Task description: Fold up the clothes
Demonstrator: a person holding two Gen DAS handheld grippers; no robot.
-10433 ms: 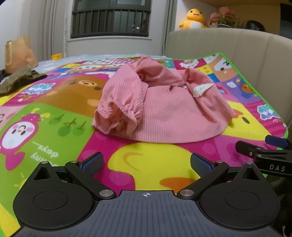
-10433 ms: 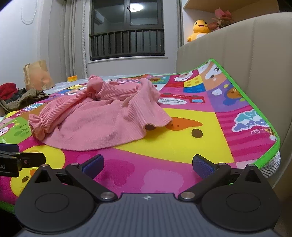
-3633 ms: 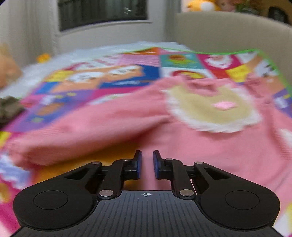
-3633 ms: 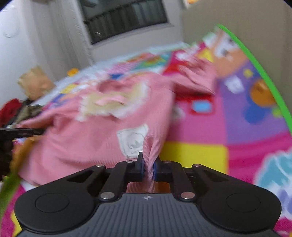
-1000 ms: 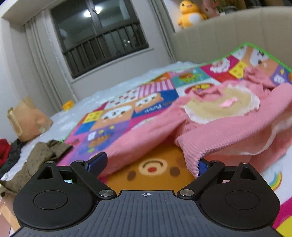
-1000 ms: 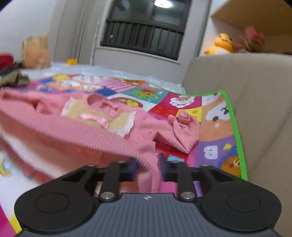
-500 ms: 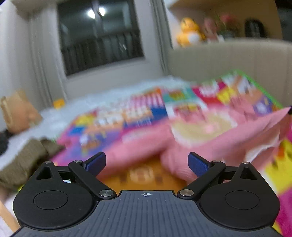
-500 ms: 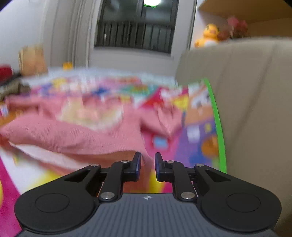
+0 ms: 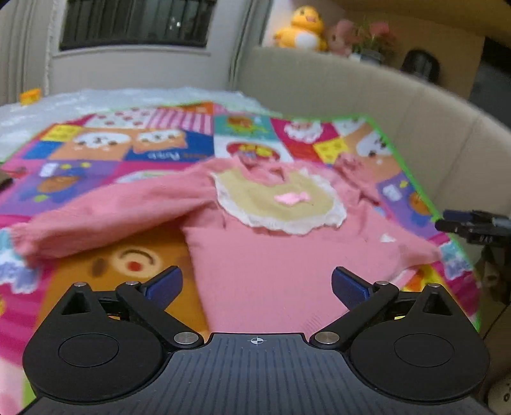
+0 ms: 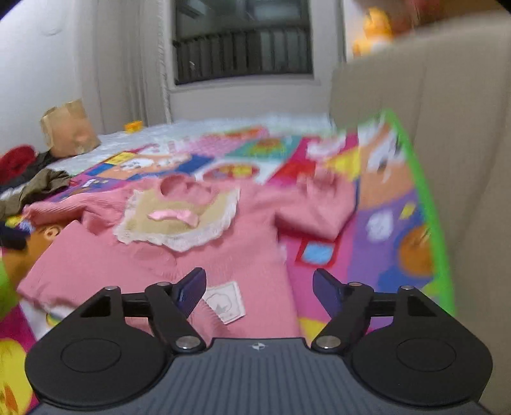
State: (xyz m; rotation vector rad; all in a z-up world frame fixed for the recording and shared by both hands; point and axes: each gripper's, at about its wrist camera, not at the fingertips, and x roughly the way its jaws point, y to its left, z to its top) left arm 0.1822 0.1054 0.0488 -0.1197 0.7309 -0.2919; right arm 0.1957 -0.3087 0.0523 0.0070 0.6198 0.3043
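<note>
A pink ribbed child's sweater (image 9: 265, 255) with a beige lace-edged bib (image 9: 278, 201) lies spread front-up on a colourful cartoon play mat (image 9: 134, 150). Its left sleeve (image 9: 105, 210) stretches out to the left. In the right wrist view the sweater (image 10: 153, 255) shows its bib, a bunched right sleeve (image 10: 316, 207) and a white label (image 10: 223, 301) at the hem. My left gripper (image 9: 257, 285) is open and empty over the hem. My right gripper (image 10: 258, 289) is open and empty over the hem's right corner; it also shows in the left wrist view (image 9: 472, 225).
A beige padded headboard (image 9: 399, 127) runs along the mat's right side. A brown paper bag (image 10: 68, 129) and a heap of dark and red clothes (image 10: 28, 178) lie at the far left. Plush toys (image 9: 300, 30) sit on the ledge behind.
My right gripper has let go of the sweater's hem and opened. The lifted hem has dropped, and the sweater now lies flat. My left gripper stays open and has swung to face the sweater.
</note>
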